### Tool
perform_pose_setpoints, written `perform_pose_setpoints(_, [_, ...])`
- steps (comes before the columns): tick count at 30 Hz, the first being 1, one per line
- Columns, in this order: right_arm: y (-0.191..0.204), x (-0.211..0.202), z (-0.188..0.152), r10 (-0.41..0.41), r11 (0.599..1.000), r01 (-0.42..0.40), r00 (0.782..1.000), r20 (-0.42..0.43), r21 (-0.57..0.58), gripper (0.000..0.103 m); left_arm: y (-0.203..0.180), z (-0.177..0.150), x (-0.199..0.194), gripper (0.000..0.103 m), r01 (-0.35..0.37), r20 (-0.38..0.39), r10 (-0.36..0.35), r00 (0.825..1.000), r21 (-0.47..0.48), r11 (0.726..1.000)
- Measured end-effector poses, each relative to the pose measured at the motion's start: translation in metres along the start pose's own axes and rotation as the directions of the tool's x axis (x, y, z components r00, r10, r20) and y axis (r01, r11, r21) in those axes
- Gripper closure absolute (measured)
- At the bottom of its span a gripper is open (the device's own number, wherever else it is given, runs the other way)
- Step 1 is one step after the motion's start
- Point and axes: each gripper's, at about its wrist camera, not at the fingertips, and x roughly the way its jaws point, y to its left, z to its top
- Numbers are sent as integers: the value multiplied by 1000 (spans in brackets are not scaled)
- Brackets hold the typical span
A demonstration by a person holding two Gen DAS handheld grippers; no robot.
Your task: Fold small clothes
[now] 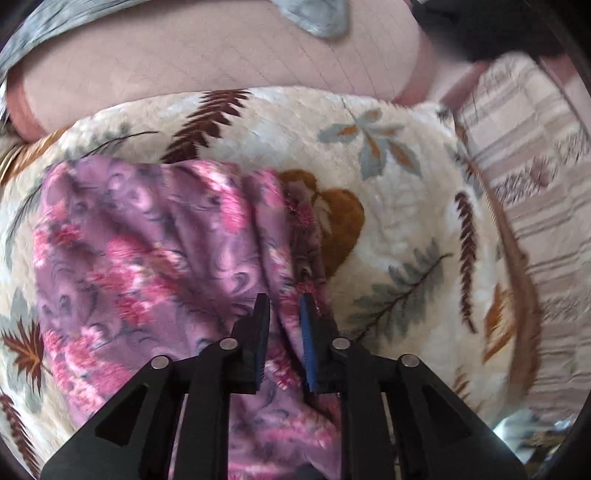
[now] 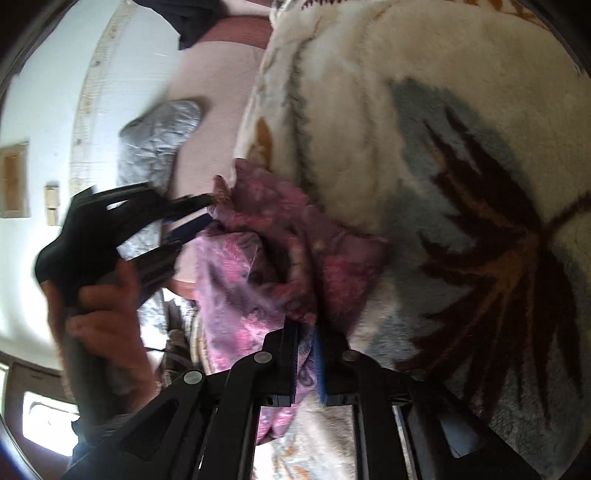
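A small purple and pink floral garment point(image 1: 147, 258) lies on a cream fleece blanket with a leaf pattern point(image 1: 388, 236). My left gripper point(image 1: 284, 306) is shut on a fold of the garment near its right edge, cloth bunched between the jaws. In the right wrist view my right gripper point(image 2: 304, 332) is shut on another edge of the same garment point(image 2: 258, 273), which hangs crumpled against the blanket point(image 2: 424, 110). The left gripper point(image 2: 207, 214) shows there too, held by a hand, pinching the garment's far corner.
A pink mattress sheet point(image 1: 221, 62) lies beyond the blanket. A grey cloth point(image 1: 317, 18) rests on it at the back. A striped cover point(image 1: 535, 166) is at the right. A white wall point(image 2: 44, 92) shows in the right wrist view.
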Motion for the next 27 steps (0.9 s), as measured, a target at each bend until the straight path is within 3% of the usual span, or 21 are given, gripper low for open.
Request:
perform_pose_setpoints(3, [10, -11, -3, -48, 998, 50, 998, 41, -49, 88, 31, 6, -28, 81, -1, 68, 5, 998, -62, 998])
perform_pose_setpoints(5, [20, -30, -5, -60, 994, 70, 991, 124, -79, 85, 66, 7, -49, 72, -12, 116, 28, 993, -128, 992])
perform_pose_setpoints(7, [31, -56, -7, -17, 994, 43, 972, 234, -105, 70, 101, 1, -61, 68, 0, 139, 25, 990, -183, 983])
perform_pose_setpoints(9, [49, -81, -6, 60, 984, 6, 932, 357, -179, 55, 134, -8, -66, 68, 8, 141, 25, 990, -231, 973])
perform_pose_setpoints(10, [64, -84, 0, 102, 969, -6, 920, 378, -246, 47, 148, -14, -65, 68, 10, 133, 23, 991, -245, 969])
perform_pose_setpoints(11, [75, -79, 8, 109, 959, -1, 924, 367, -284, 43, 157, -18, -61, 68, 10, 124, 23, 992, -254, 967])
perform_pose_setpoints(12, [90, -64, 21, 102, 943, 12, 941, 322, -333, 38, 164, -23, -58, 68, 10, 113, 20, 993, -260, 966])
perform_pose_setpoints(15, [127, 8, 65, 4, 886, 58, 991, 133, -461, 39, 175, -39, -45, 68, 58, 86, -35, 996, -276, 959])
perform_pose_setpoints(18, [138, 72, 96, -112, 859, 114, 993, 33, -500, 38, 177, -51, -32, 68, 105, 66, -91, 994, -280, 954])
perform_pose_setpoints(21, [136, 119, 104, -205, 838, 130, 975, -85, -530, 38, 177, -54, -28, 64, 123, 73, -108, 992, -263, 957])
perform_pose_setpoints(23, [138, 137, 97, -254, 803, 127, 957, -142, -582, 51, 178, -54, -28, 64, 142, 82, -125, 989, -258, 956])
perform_pose_setpoints(24, [143, 139, 91, -256, 769, 117, 957, -135, -629, 81, 178, -52, -29, 64, 147, 88, -129, 988, -256, 955])
perform_pose_setpoints(25, [154, 137, 81, -252, 701, 104, 961, -109, -705, 96, 178, -51, -31, 64, 151, 99, -130, 987, -251, 956])
perform_pose_setpoints(27, [170, 127, 73, -222, 621, 110, 974, -39, -776, 97, 175, -50, -33, 63, 147, 123, -121, 985, -238, 960])
